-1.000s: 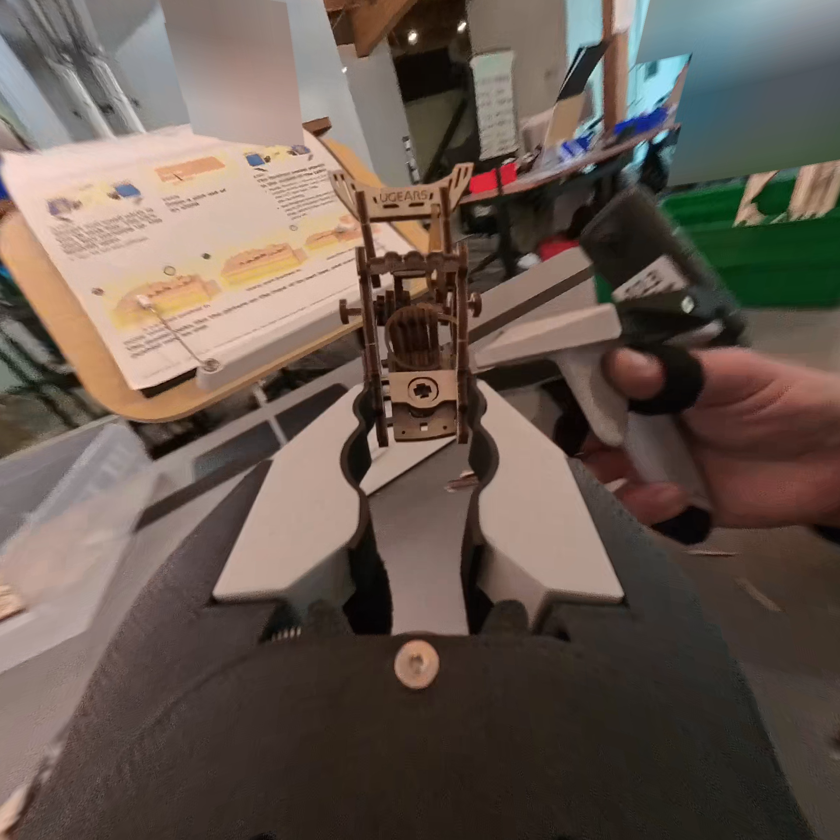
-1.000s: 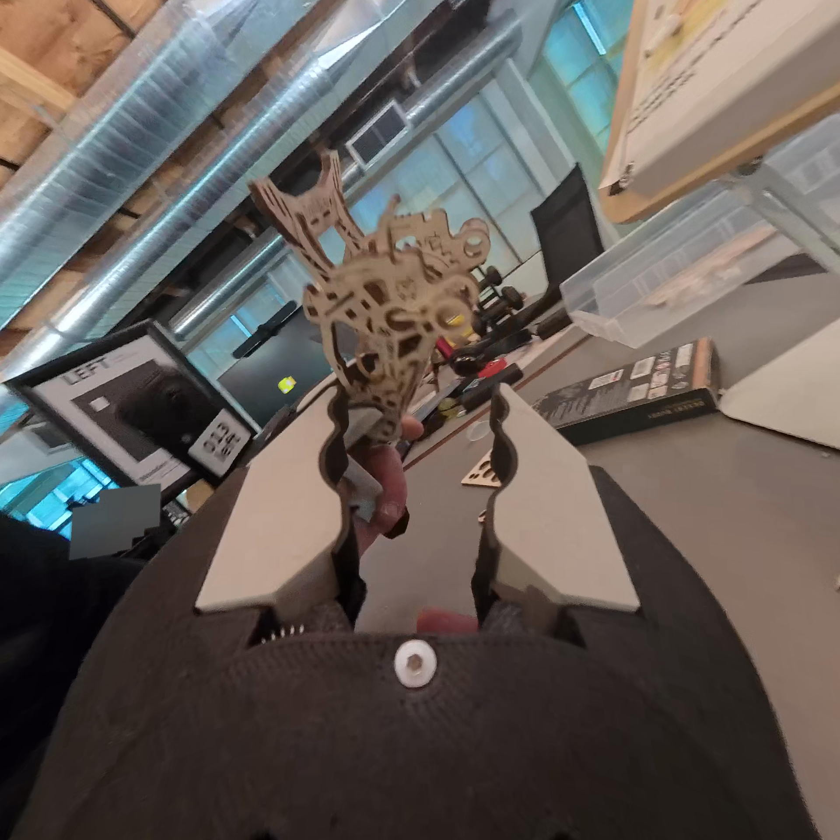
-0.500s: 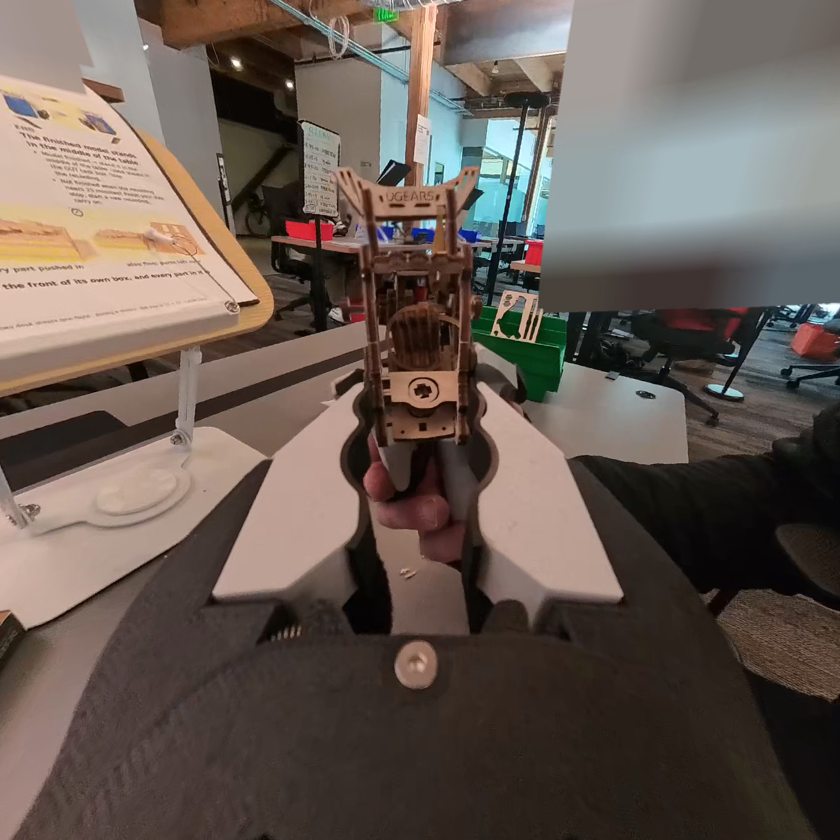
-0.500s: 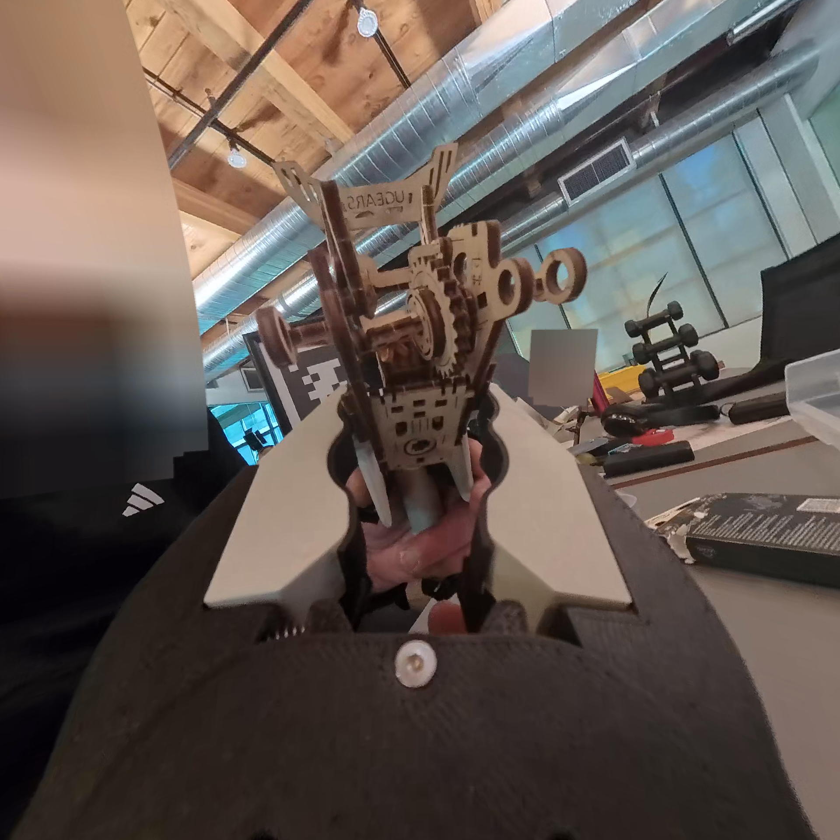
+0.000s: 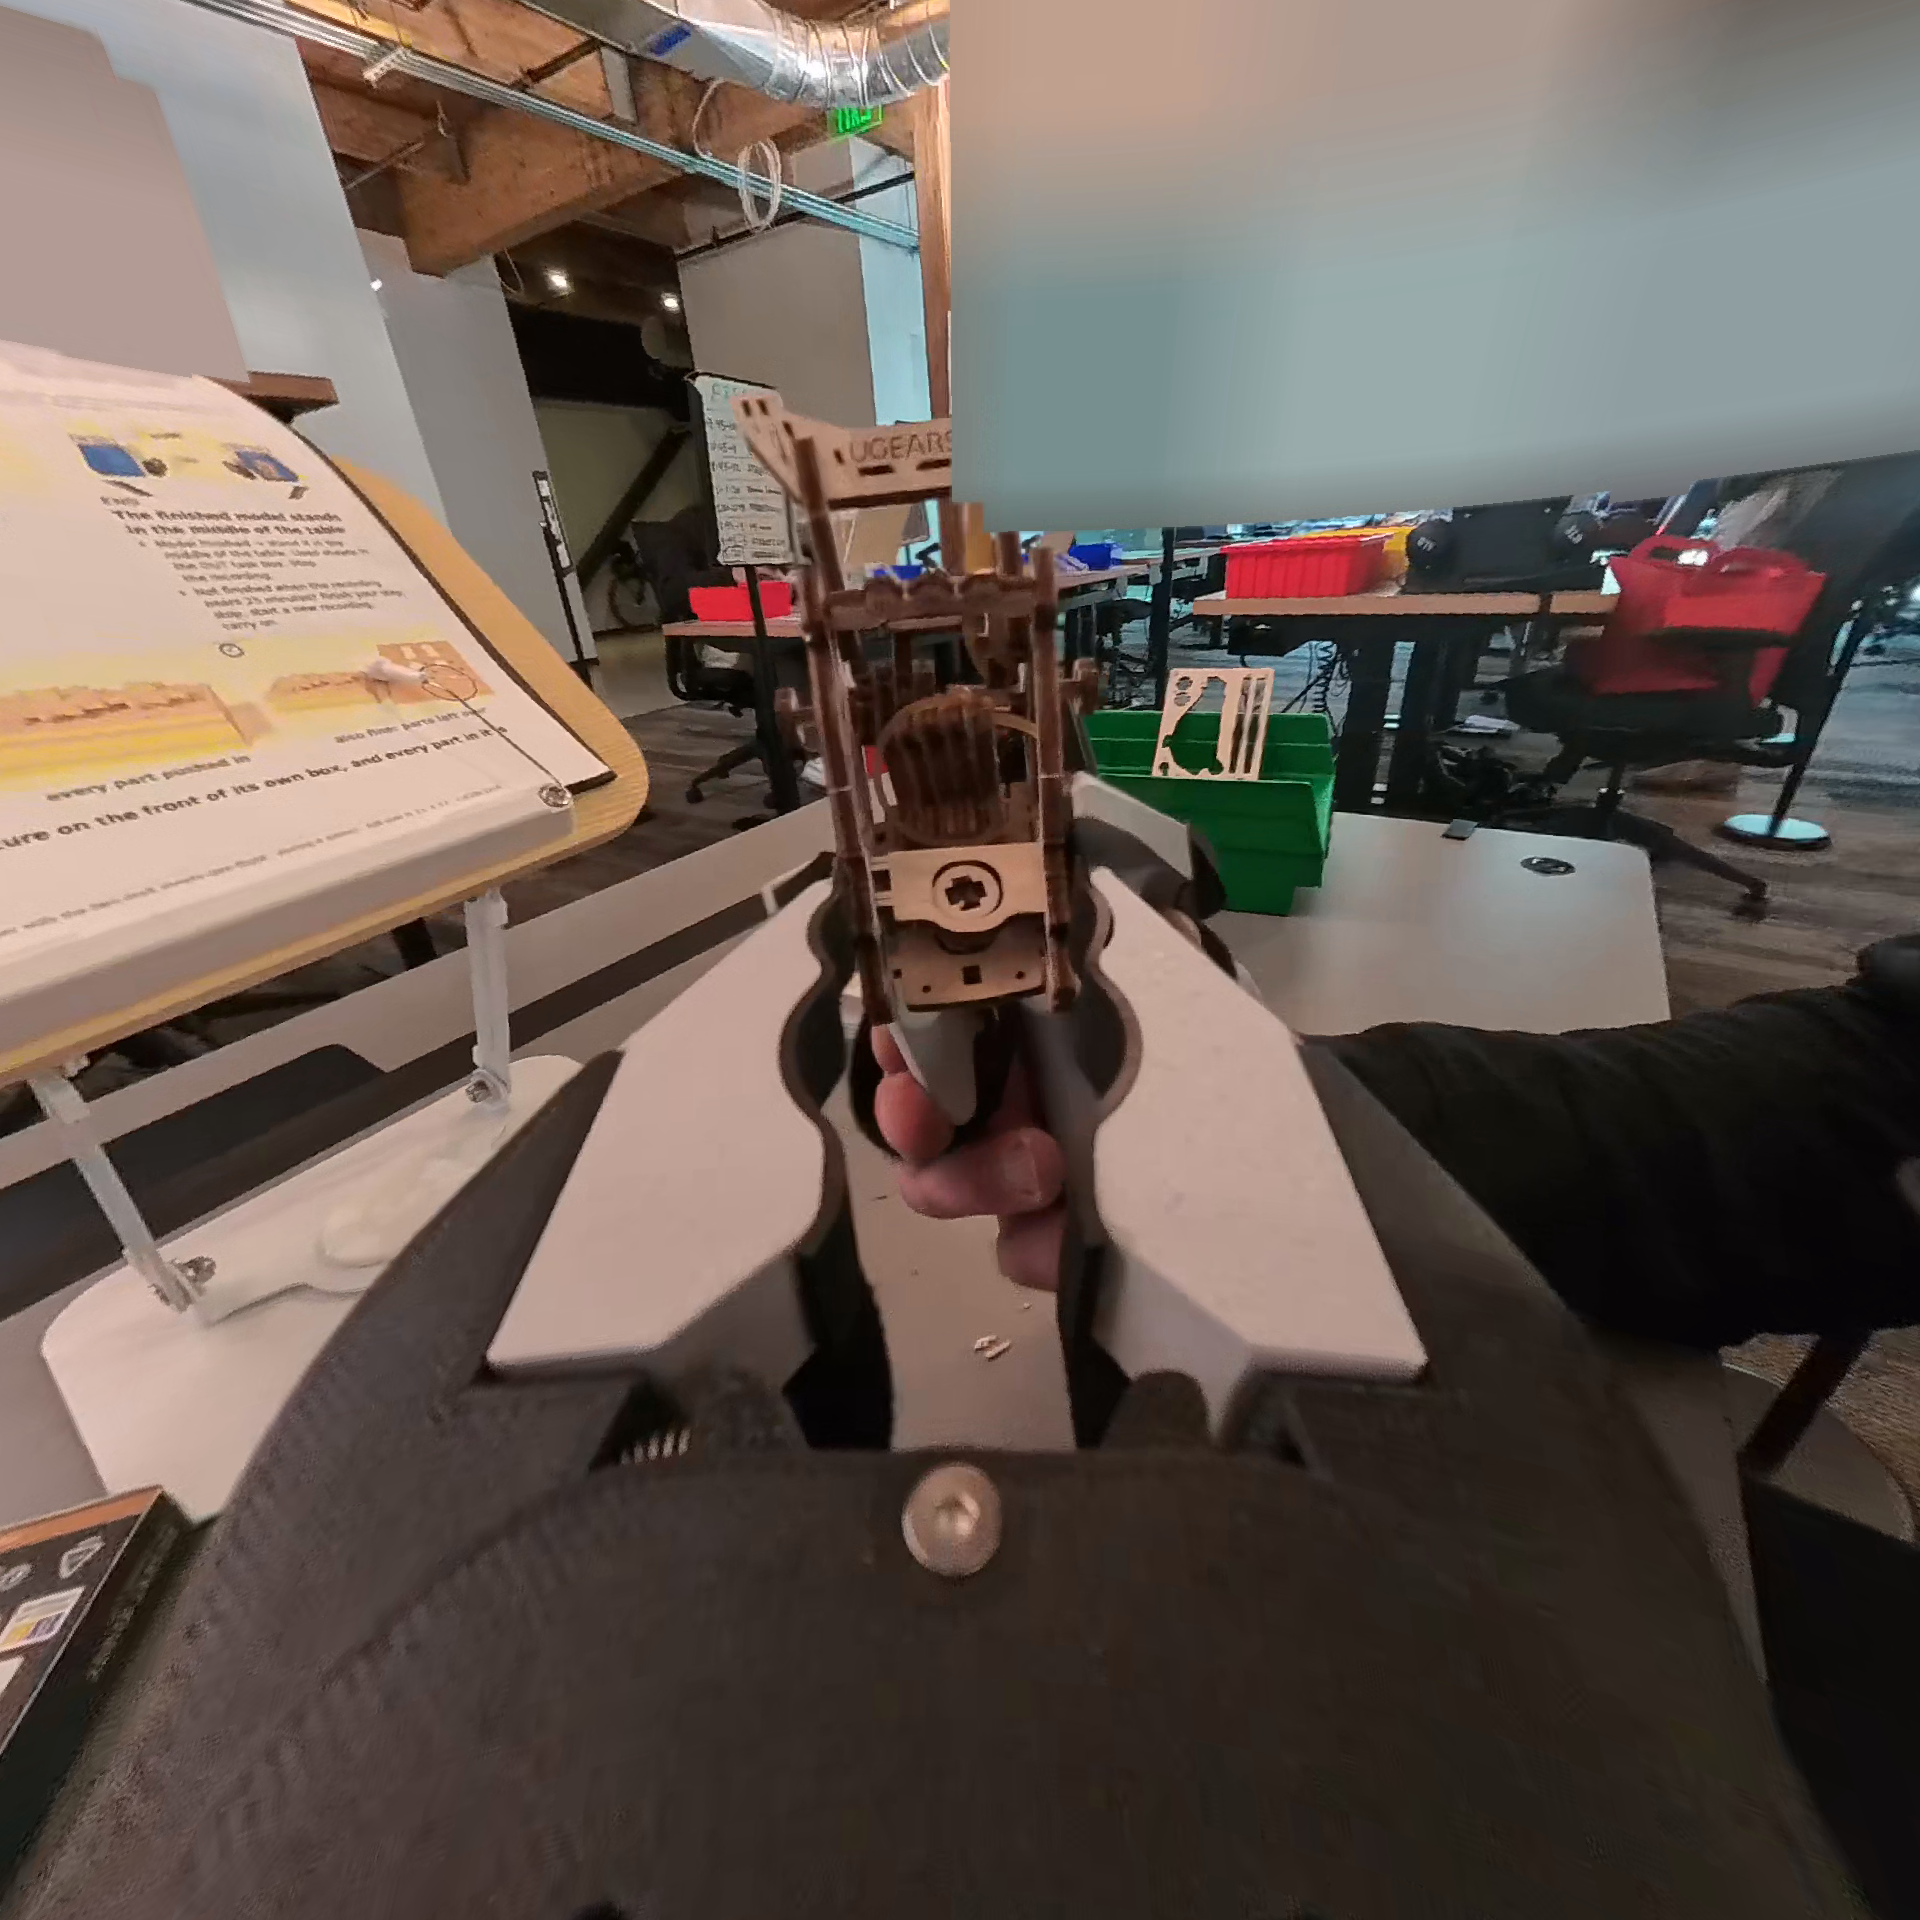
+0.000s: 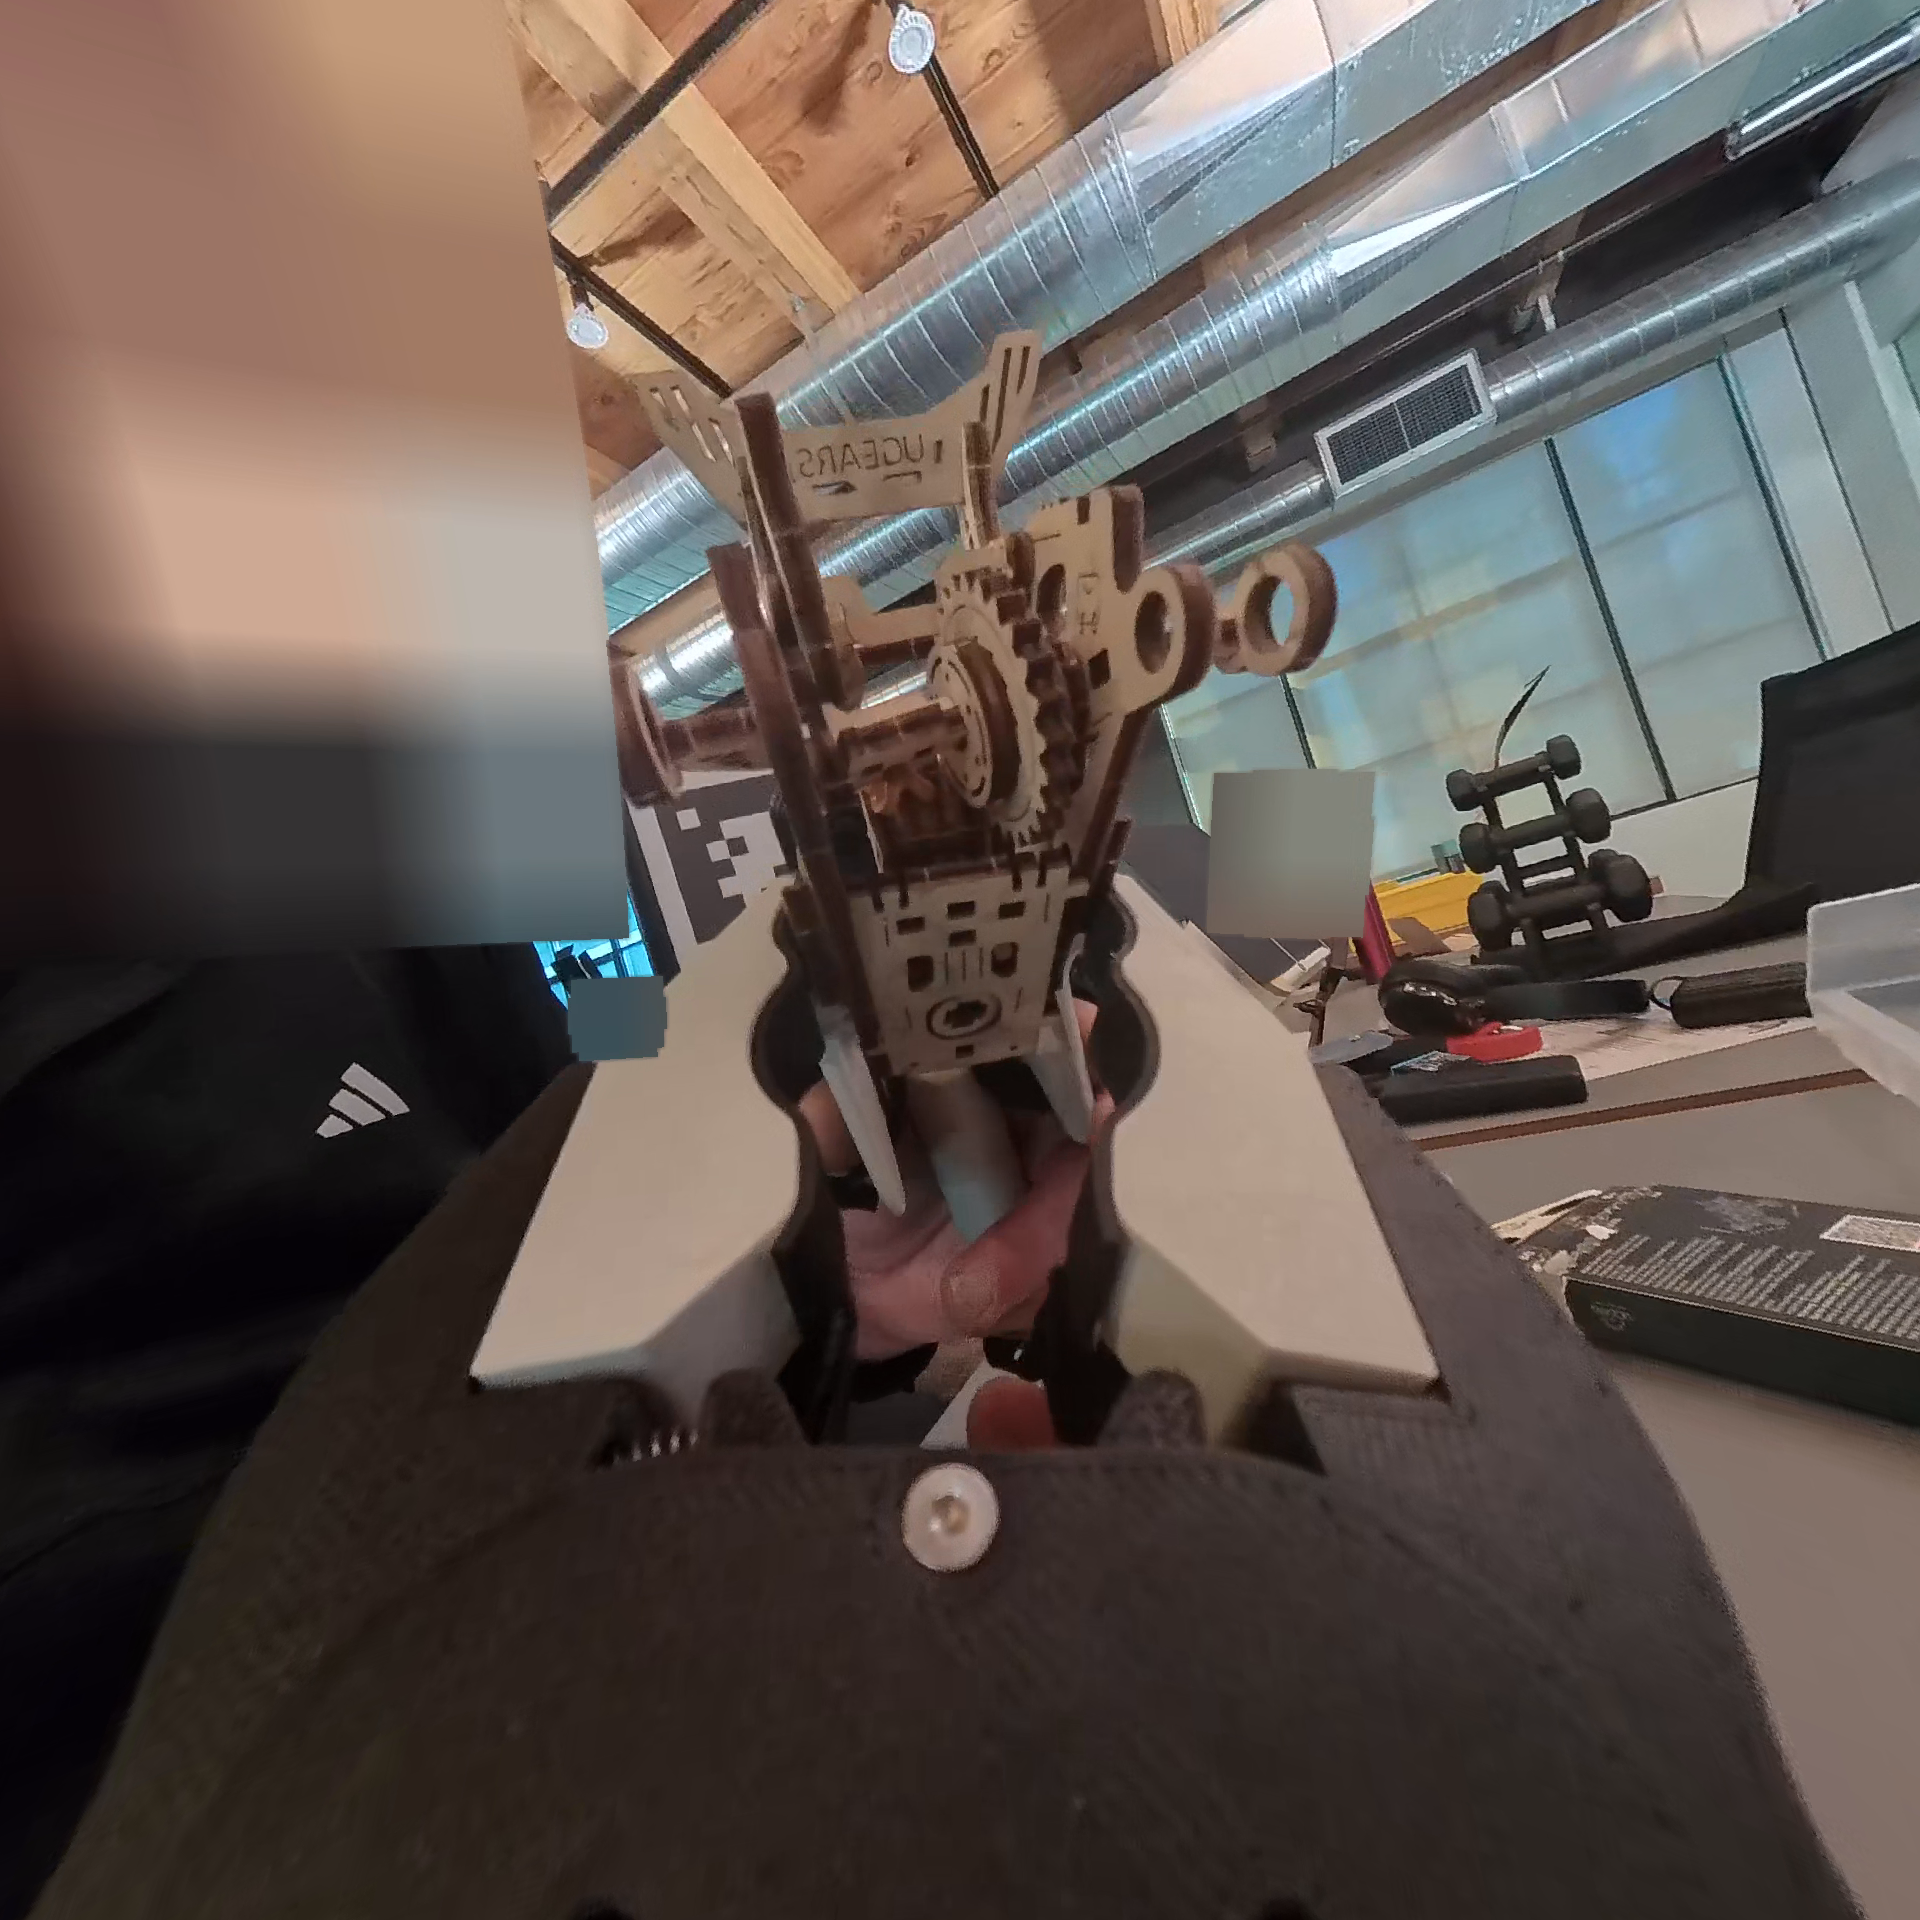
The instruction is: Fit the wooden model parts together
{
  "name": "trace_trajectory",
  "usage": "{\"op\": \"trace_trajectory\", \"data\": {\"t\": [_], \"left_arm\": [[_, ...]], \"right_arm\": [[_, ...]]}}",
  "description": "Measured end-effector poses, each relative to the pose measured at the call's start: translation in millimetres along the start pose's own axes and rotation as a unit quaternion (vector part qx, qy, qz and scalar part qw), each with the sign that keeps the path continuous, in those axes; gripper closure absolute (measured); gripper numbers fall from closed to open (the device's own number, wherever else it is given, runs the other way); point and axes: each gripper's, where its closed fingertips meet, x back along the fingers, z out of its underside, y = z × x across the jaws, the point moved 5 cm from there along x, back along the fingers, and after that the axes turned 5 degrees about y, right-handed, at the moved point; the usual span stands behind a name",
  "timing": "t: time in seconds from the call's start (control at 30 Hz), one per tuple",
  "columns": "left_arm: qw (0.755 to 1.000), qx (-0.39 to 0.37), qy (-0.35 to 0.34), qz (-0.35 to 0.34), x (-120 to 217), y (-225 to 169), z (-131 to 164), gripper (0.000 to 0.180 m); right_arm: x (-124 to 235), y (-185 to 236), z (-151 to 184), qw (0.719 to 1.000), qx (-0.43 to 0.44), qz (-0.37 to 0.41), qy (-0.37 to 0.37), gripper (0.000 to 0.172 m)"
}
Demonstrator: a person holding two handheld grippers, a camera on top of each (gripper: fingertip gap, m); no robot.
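my left gripper (image 5: pixel 961 940) clamps the base of the tan laser-cut wooden gear model (image 5: pixel 935 790), held aloft above the bench, my right gripper (image 6: pixel 951 977) narrowing around it; frame and gears look mostly assembled, remaining parts unclear.

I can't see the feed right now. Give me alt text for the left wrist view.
The left gripper is clamped on the base of an upright wooden model, with the right gripper's pale fingers and a hand reaching in from beyond it. An instruction sheet on a stand sits left, a green bin behind on the grey table.
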Motion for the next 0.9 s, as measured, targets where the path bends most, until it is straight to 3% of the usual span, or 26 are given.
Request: {"op": "trace_trajectory", "data": {"t": [0.27, 0.43, 0.5, 0.9], "left_arm": [[1.0, -0.028, 0.005, -0.008, 3, -6, -4, 0.142], [0.999, -0.033, 0.003, -0.009, 6, -4, -11, 0.143], [0.999, -0.038, 0.014, -0.001, 7, -5, -12, 0.143], [0.998, -0.065, 0.017, -0.017, 7, -9, -16, 0.143]], "right_arm": [[-3, 6, -1, 0.999, -0.021, -0.029, 0.004, 0.122], [1, 6, -4, 1.0, -0.003, -0.004, 0.007, 0.116], [2, 10, -6, 1.0, 0.018, -0.003, 0.014, 0.124], [1, 13, -6, 0.999, 0.028, -0.015, 0.018, 0.127]]}}
